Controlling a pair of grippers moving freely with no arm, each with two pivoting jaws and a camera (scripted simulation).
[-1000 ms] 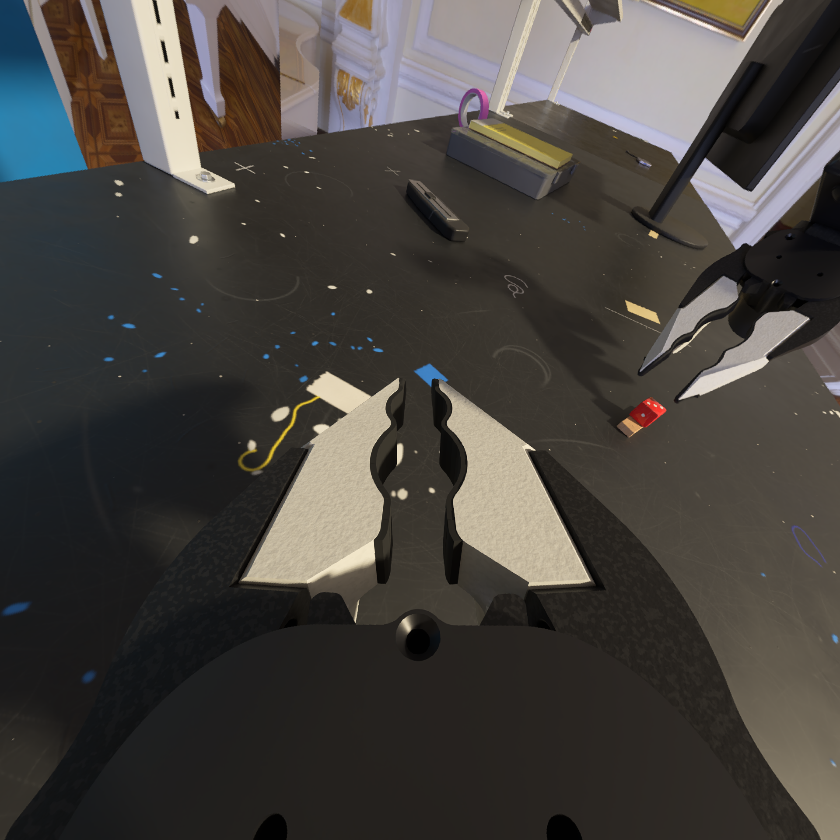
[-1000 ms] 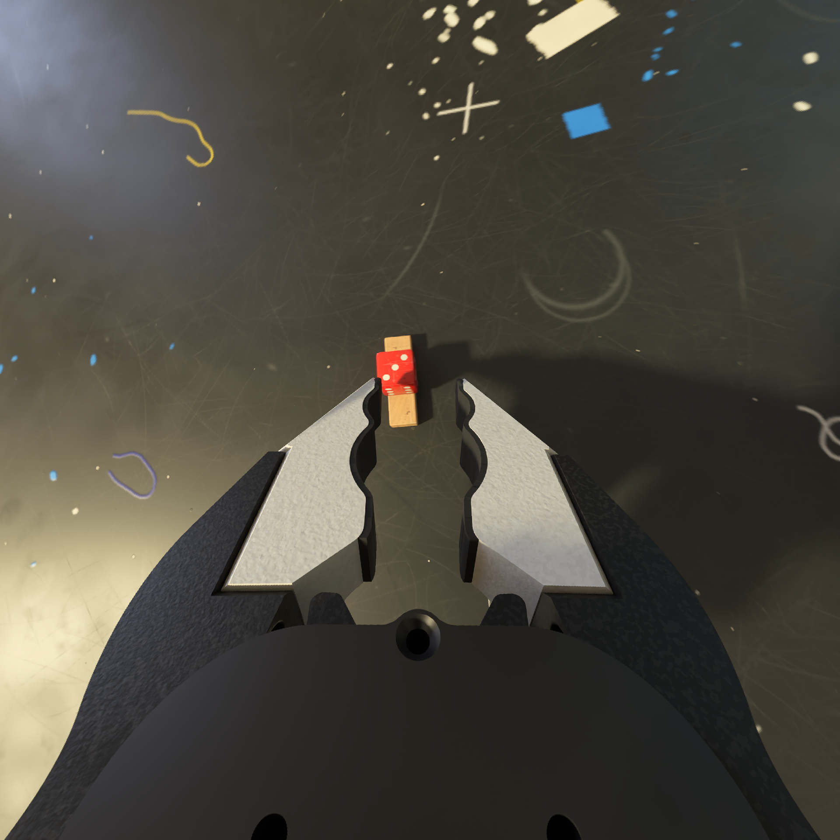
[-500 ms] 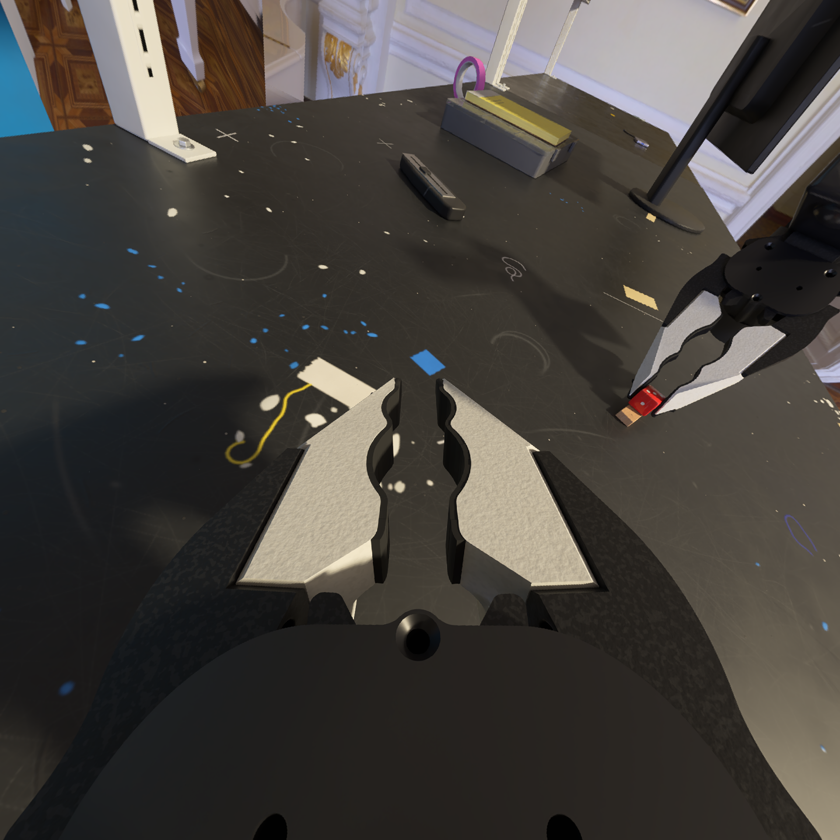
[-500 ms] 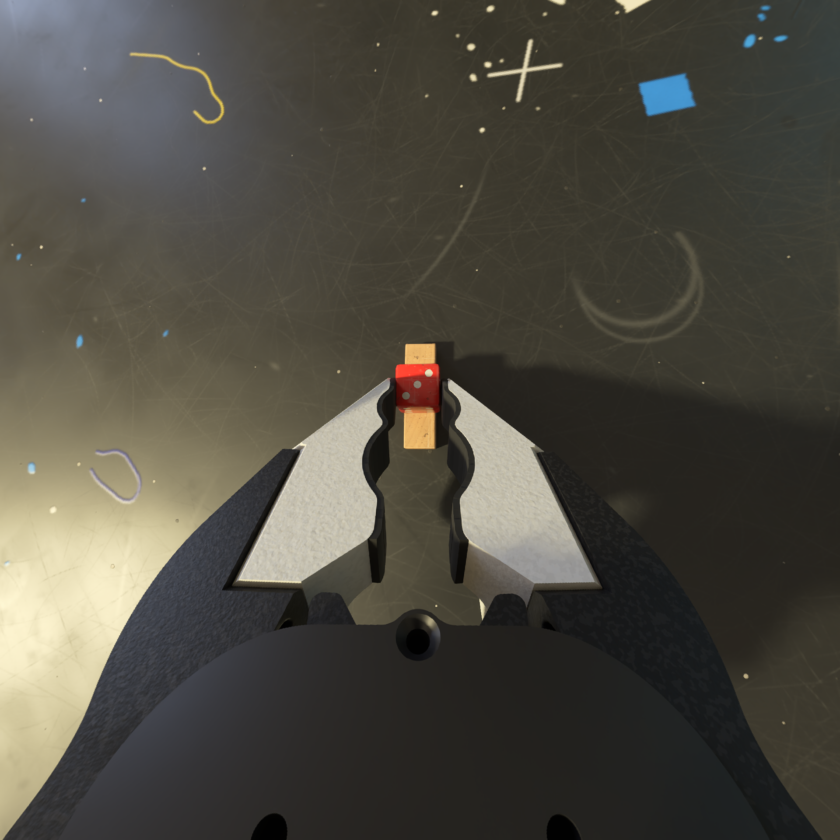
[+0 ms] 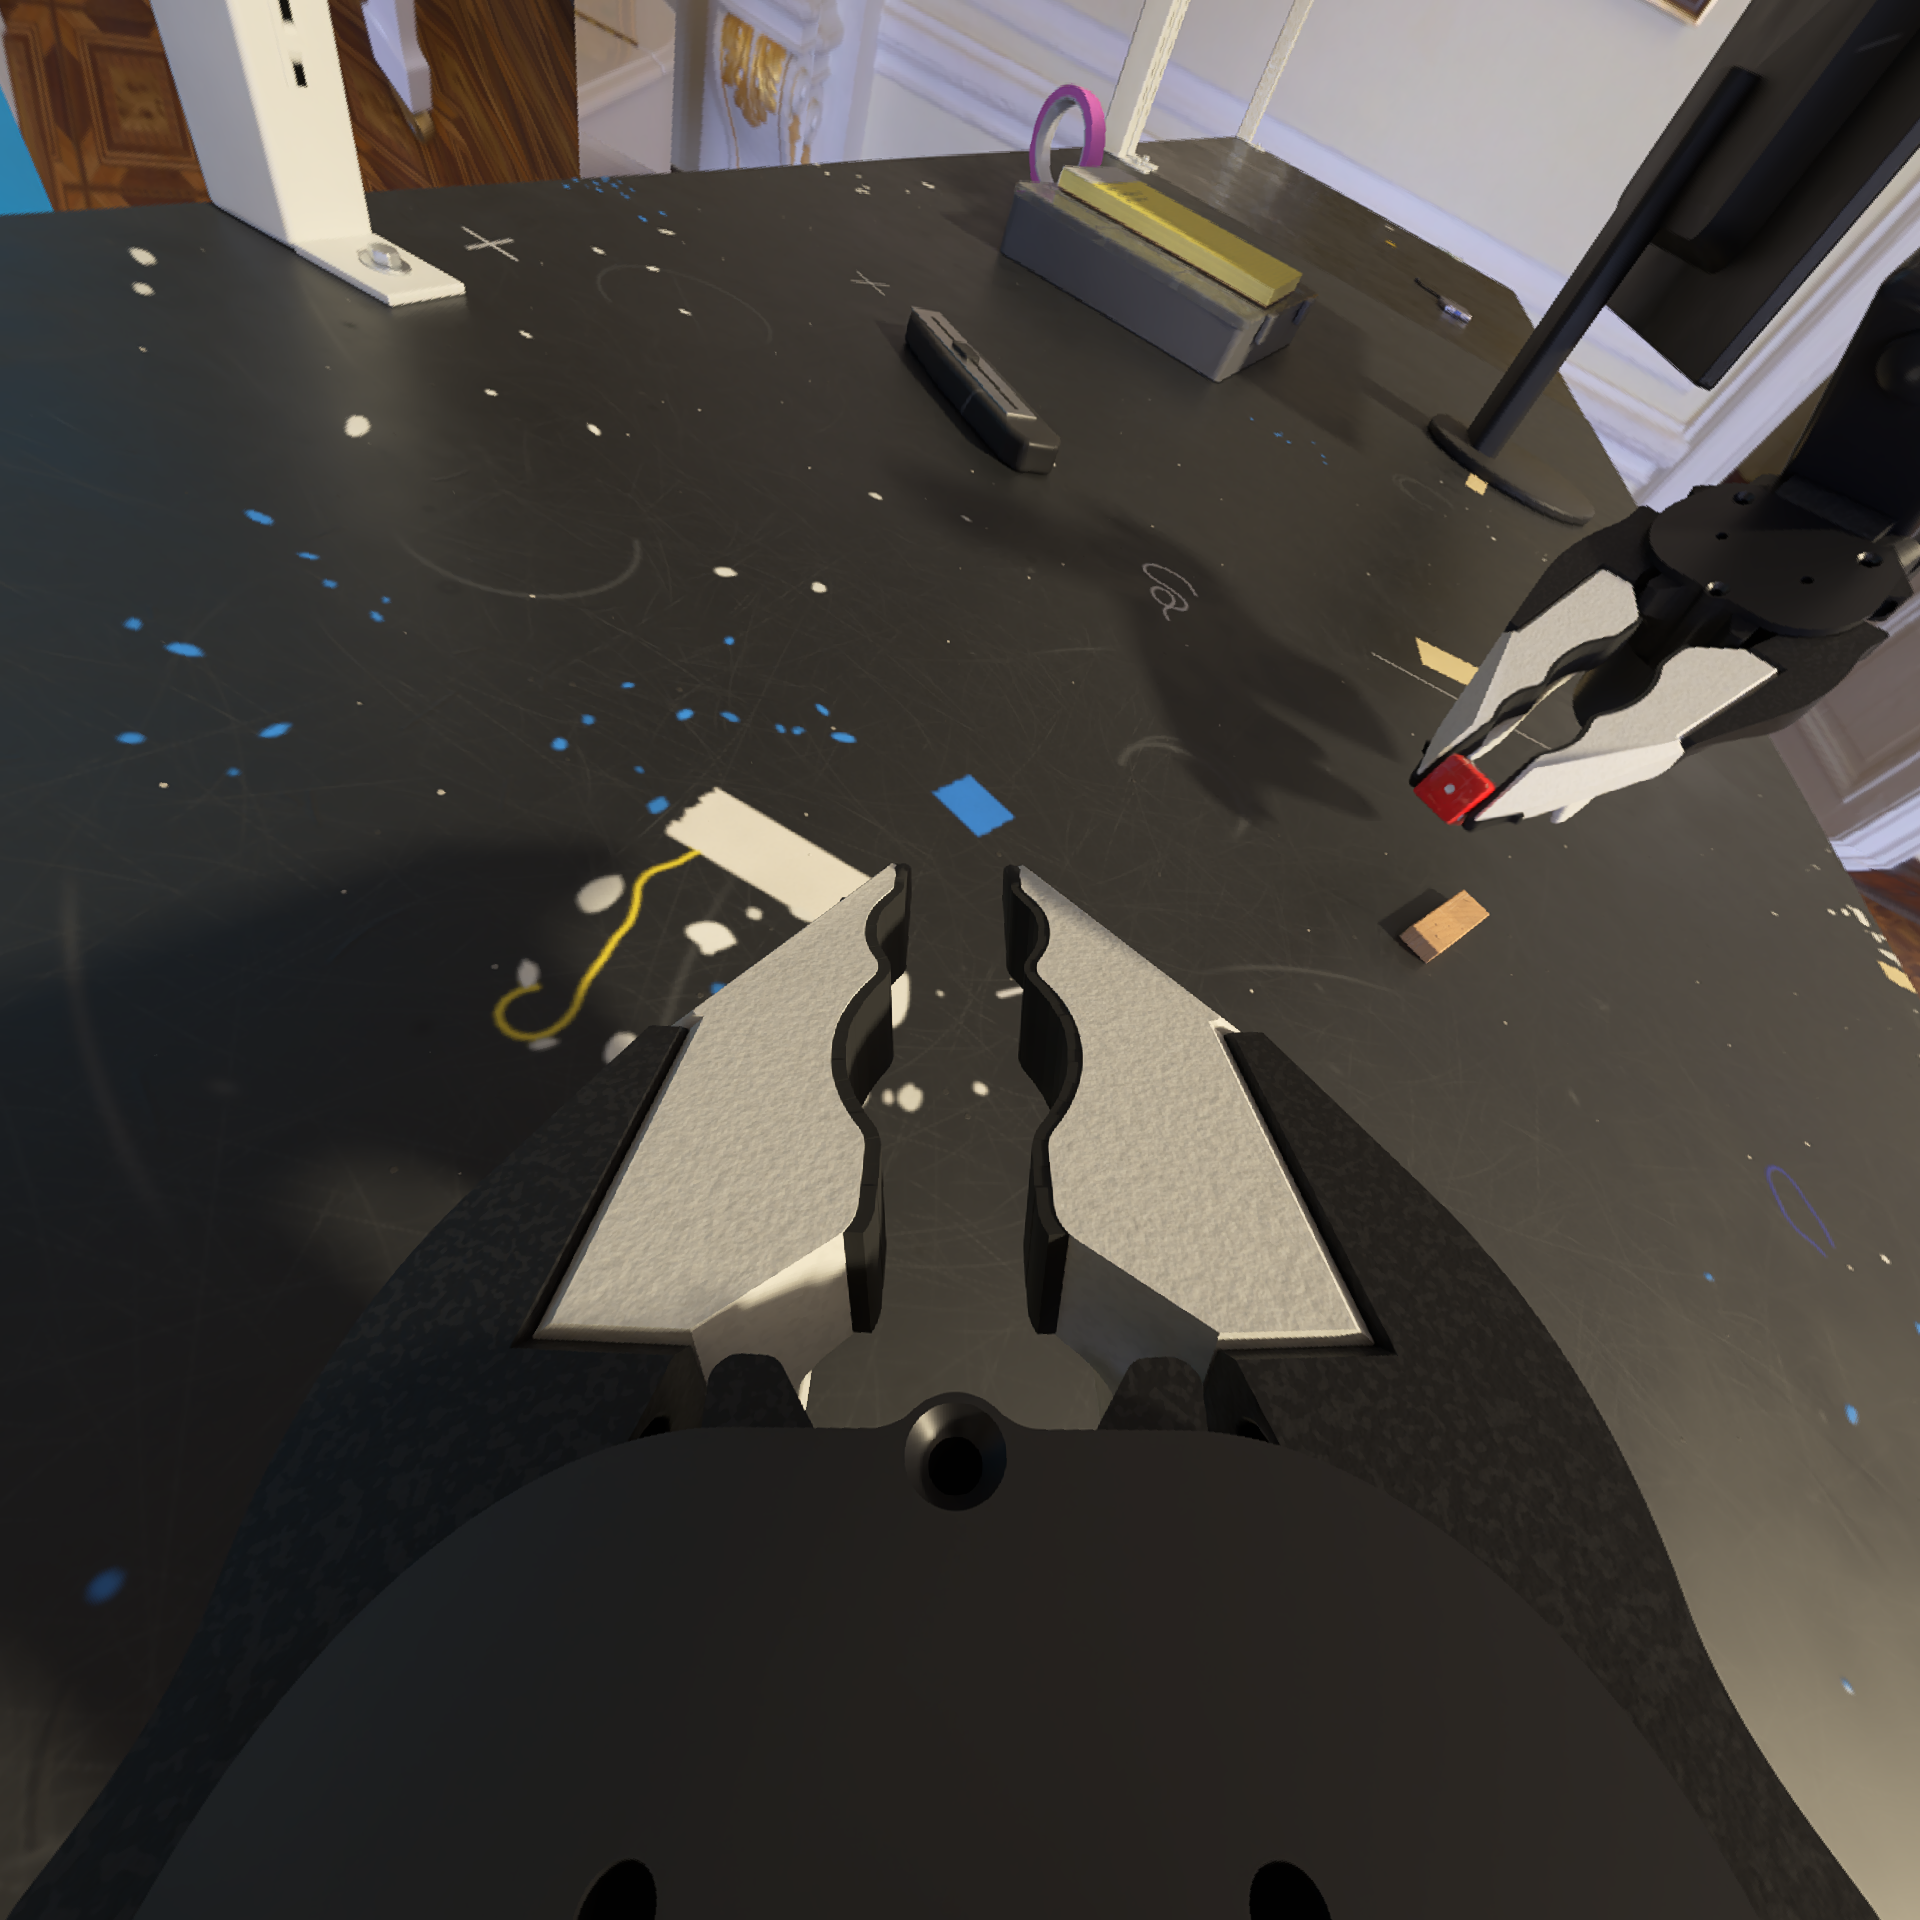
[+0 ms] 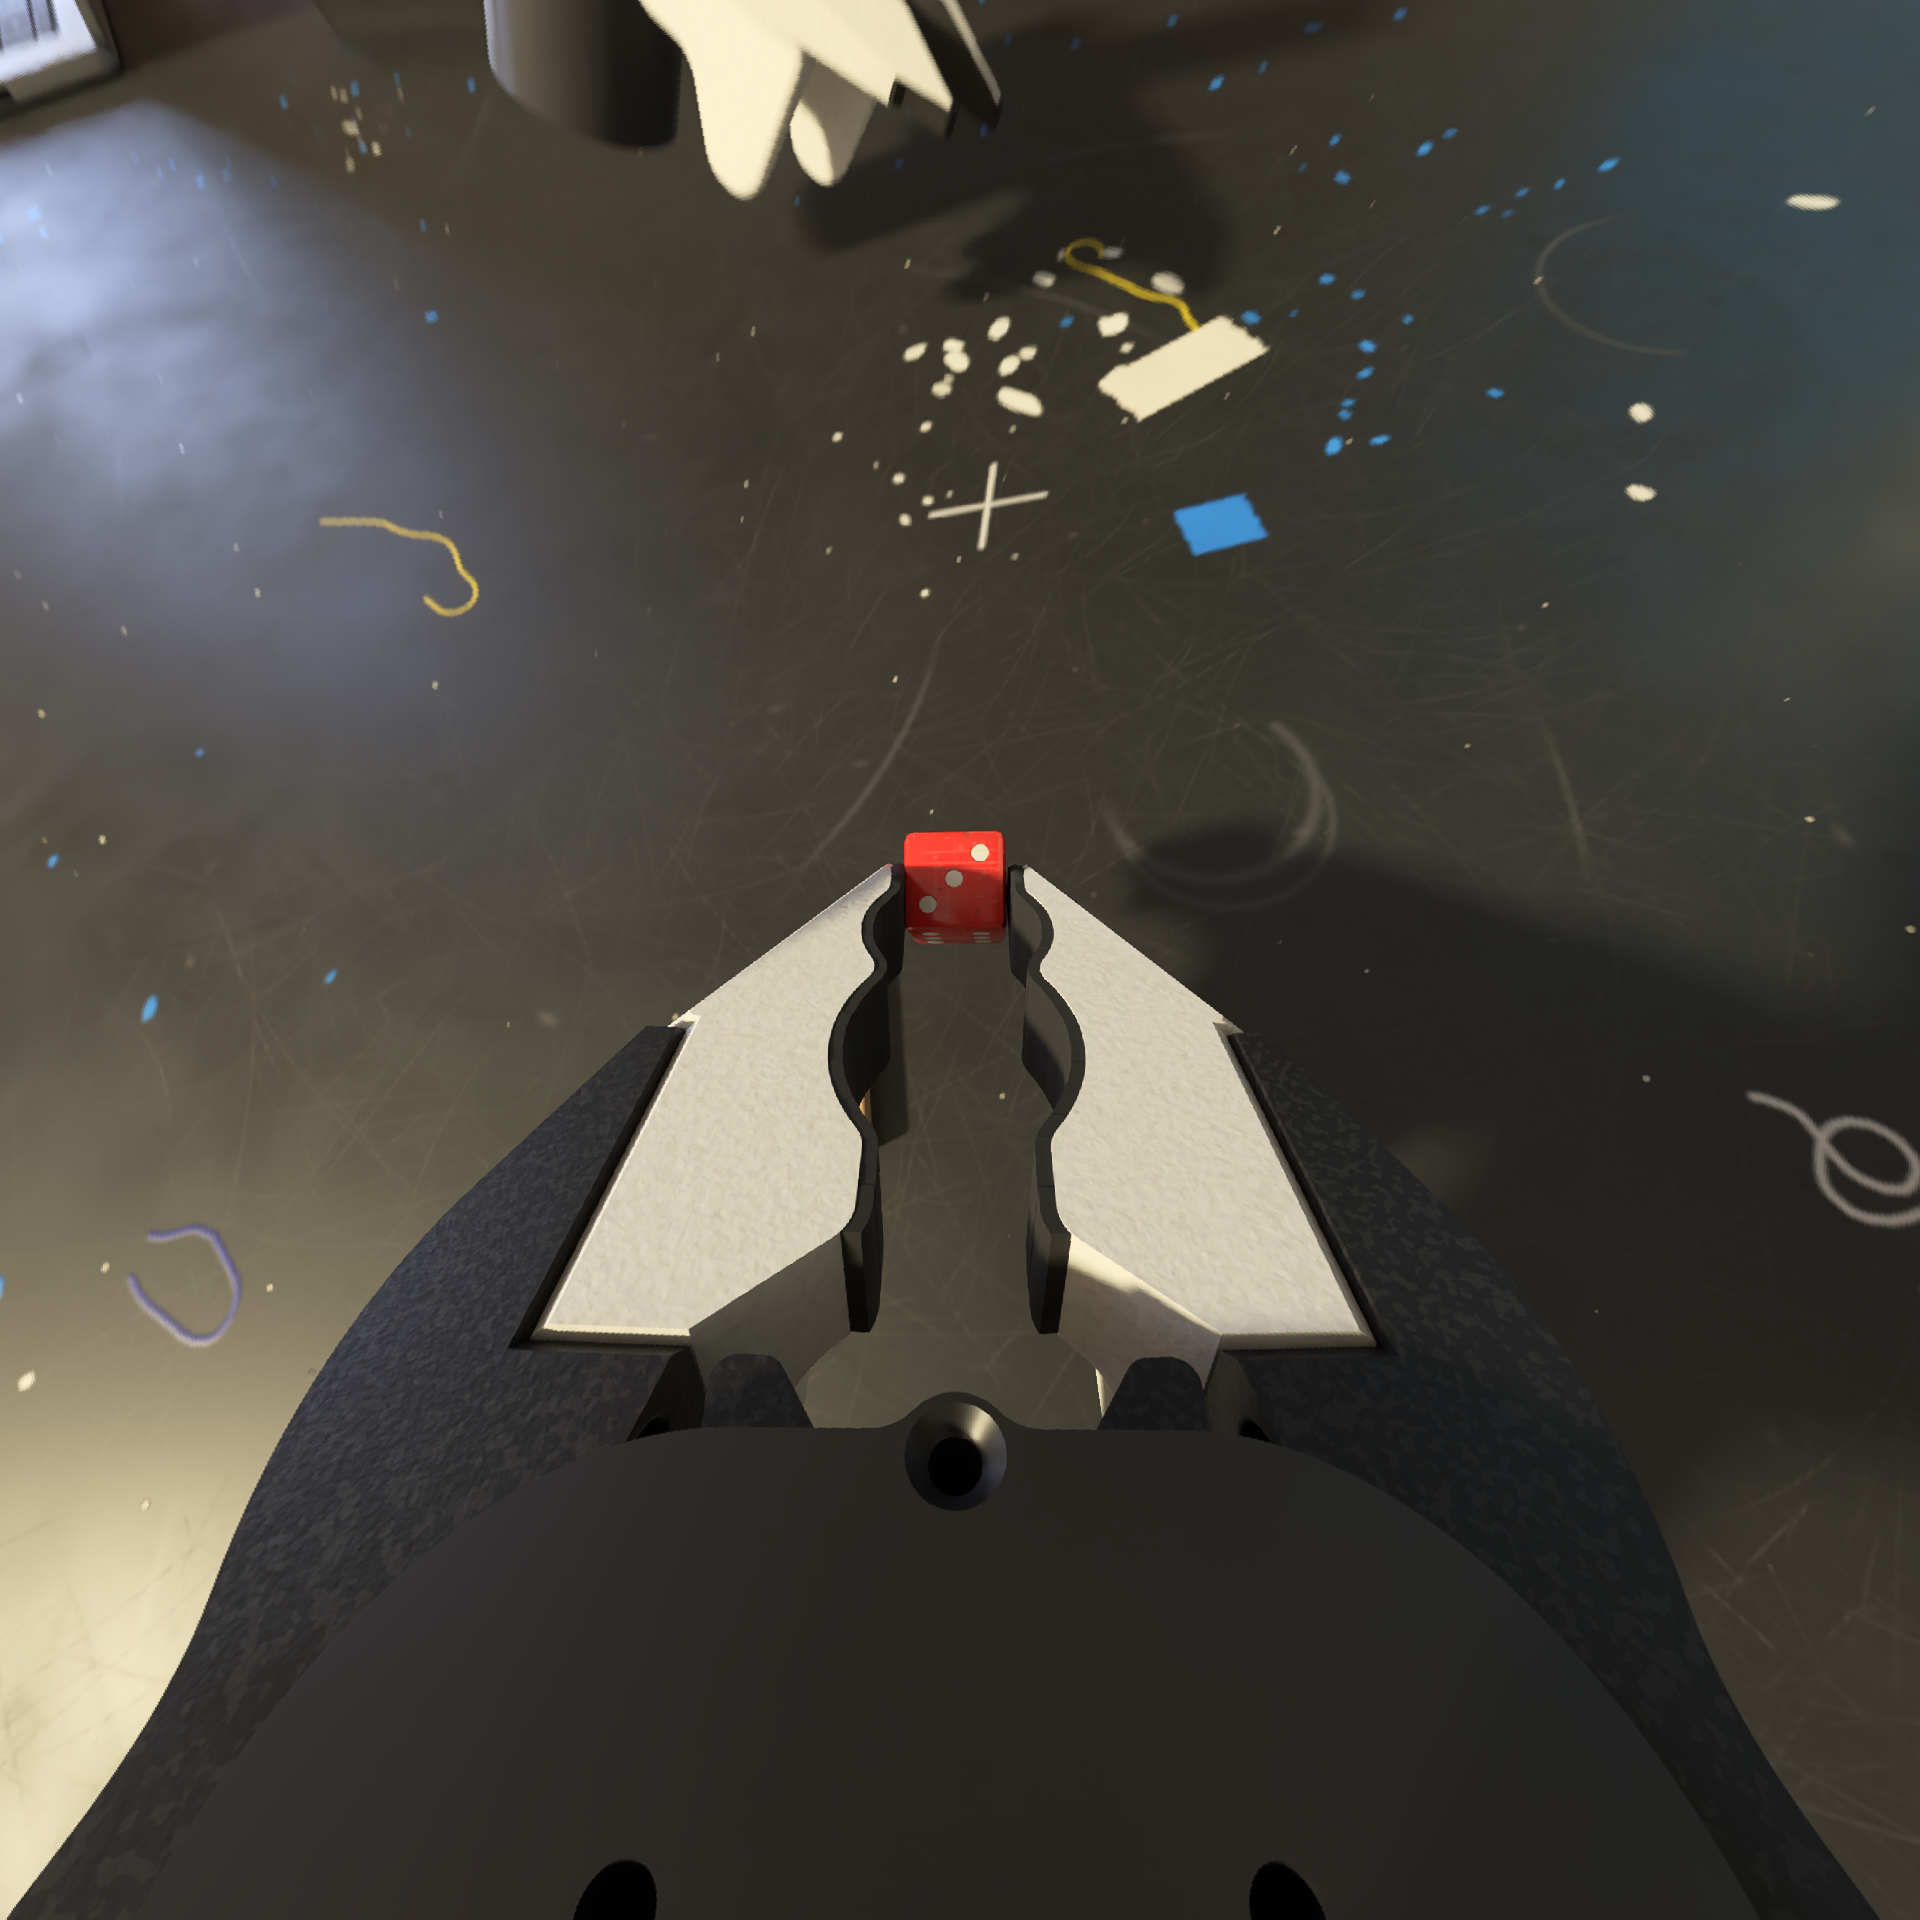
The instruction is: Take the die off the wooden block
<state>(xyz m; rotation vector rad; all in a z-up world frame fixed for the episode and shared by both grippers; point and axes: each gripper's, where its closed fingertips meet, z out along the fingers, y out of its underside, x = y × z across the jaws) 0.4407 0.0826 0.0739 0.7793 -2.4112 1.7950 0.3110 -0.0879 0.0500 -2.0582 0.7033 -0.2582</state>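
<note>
My right gripper (image 6: 954, 883) is shut on the red die (image 6: 953, 883), which sits between its fingertips with white pips showing. In the left wrist view the right gripper (image 5: 1455, 795) holds the die (image 5: 1449, 790) in the air, above and behind the wooden block (image 5: 1442, 925). The small tan block lies bare on the black table at the right. In the right wrist view the block is hidden but for a sliver behind the left finger. My left gripper (image 5: 954, 883) is open and empty, low over the table's middle, left of the block.
The black table (image 5: 416, 935) carries paint specks, a blue square (image 5: 972, 803) and a white tape strip (image 5: 764, 847). A black bar (image 5: 982, 390), a grey box with a yellow slab (image 5: 1153, 265), a white post (image 5: 281, 135) and a monitor stand (image 5: 1512, 416) are at the back.
My right gripper closed on the die and lifted it up off the wooden block, which stays on the table. My left gripper barely moved.
</note>
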